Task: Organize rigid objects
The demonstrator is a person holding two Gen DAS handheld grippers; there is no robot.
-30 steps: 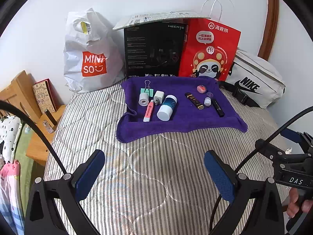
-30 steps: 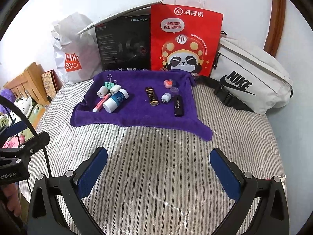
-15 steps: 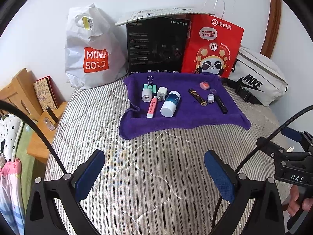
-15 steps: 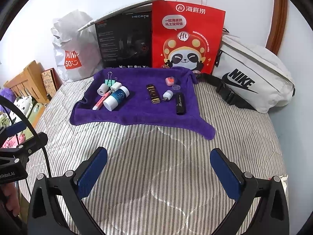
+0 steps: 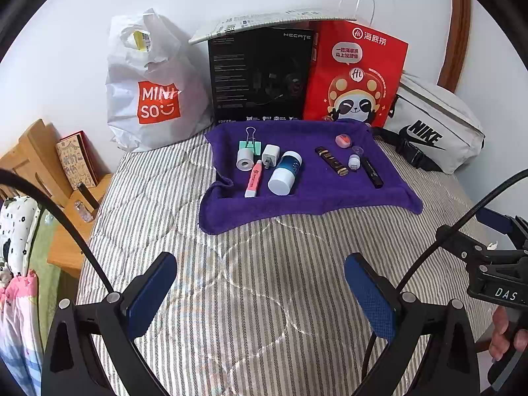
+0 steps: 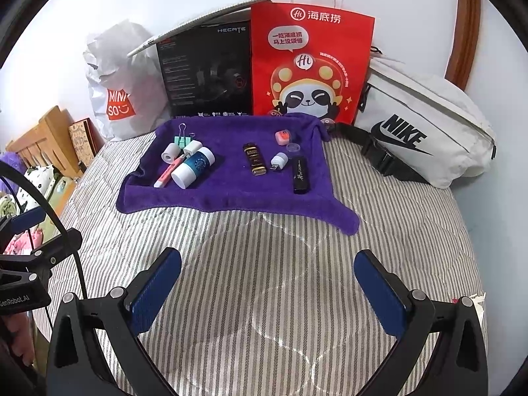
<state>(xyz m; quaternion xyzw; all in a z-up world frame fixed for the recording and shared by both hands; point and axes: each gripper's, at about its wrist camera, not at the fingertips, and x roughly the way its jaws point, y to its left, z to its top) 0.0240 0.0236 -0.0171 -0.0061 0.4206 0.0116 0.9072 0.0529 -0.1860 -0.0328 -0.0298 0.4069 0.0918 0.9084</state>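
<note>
1. Left wrist view: left hand-held gripper point(image 5: 260, 293), jaws spread wide, nothing between the blue pads; it hangs over the striped bed point(image 5: 250, 297).
2. Ahead and far left of it: white Miniso plastic bag point(image 5: 151, 92) against the wall.
3. Ahead of it: purple towel point(image 5: 303, 194) spread on the bed, bearing the task items in two groups.
4. Left group, ahead of the left finger: green binder clip point(image 5: 250, 143), white tape roll point(image 5: 245, 159) just in front of the clip, white charger plug point(image 5: 270, 155) beside the roll, pink highlighter point(image 5: 254, 179) lying lengthwise, teal-and-white bottle point(image 5: 285, 173) on its side just right of the highlighter.
5. Right group, ahead of the right finger: brown-and-gold tube point(image 5: 331, 161), small pink round case point(image 5: 342, 140), small white cap-like piece point(image 5: 353, 162), black pen-shaped tube point(image 5: 371, 172) nearest the towel's right edge.
6. Behind the towel: black Hecate box point(image 5: 260, 76), red panda paper bag point(image 5: 354, 76).
7. Far right ahead: white Nike waist bag point(image 5: 435, 132).
8. Right wrist view: right hand-held gripper point(image 6: 267, 292), jaws likewise wide apart and empty, over bare bed short of the towel; all items lie well ahead of it, untouched.
</note>
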